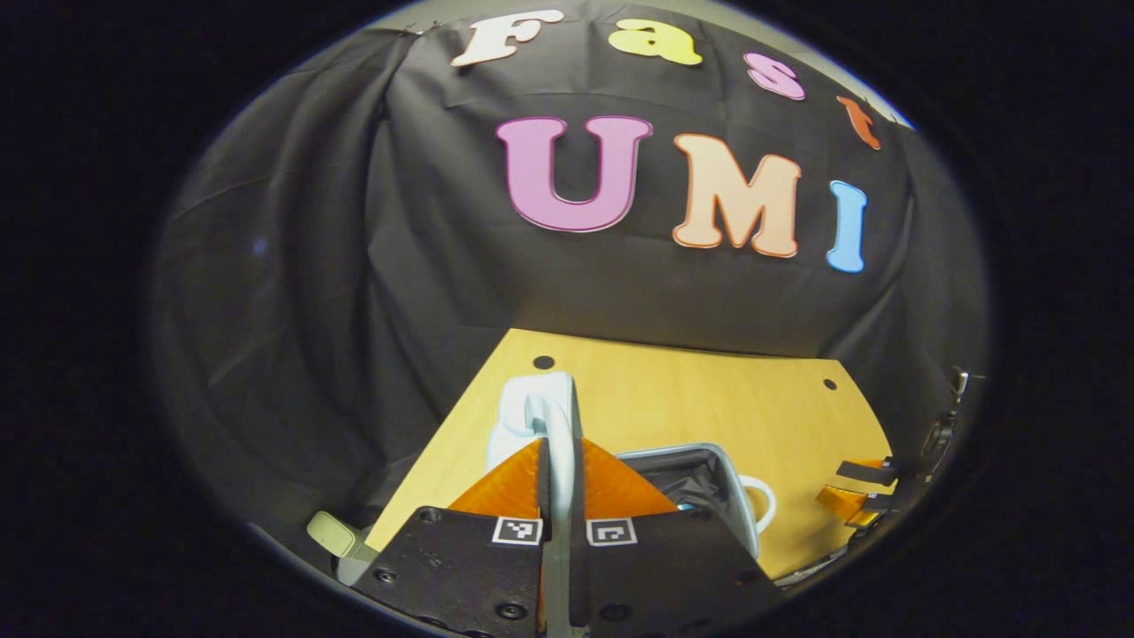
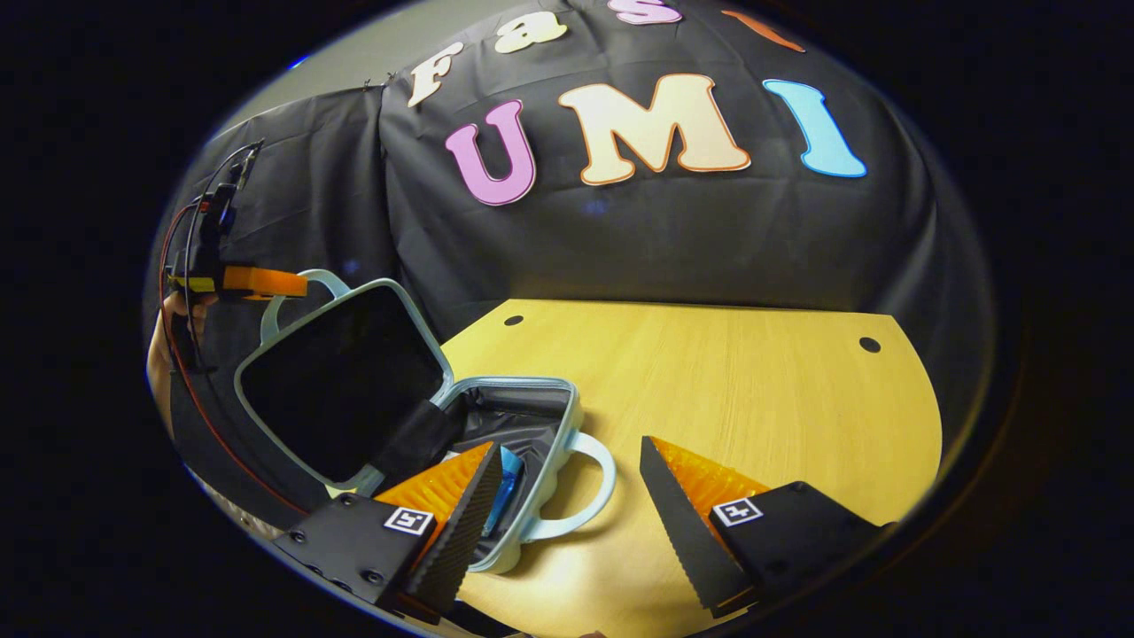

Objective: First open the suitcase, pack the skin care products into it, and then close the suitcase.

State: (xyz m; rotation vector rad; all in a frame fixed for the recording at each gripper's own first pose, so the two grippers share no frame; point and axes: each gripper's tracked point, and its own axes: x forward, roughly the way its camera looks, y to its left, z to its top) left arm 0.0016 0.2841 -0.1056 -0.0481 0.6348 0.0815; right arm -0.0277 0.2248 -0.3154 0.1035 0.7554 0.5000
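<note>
Left gripper (image 1: 560,496) clamped on raised suitcase lid (image 2: 341,390) by its stiff edge, right gripper (image 2: 567,514) wide beside open suitcase (image 2: 567,416) on table (image 2: 726,390); probably light, rigid, best closed by rim.

claw (image 2: 567,505) | black screwed mounts | square tag markers | red cable

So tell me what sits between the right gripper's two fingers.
In the right gripper view, the suitcase's handle and bare table; the right gripper is open.

One suitcase (image 2: 399,416), one table (image 2: 753,390), two hand-held grippers (image 2: 567,518).
</note>
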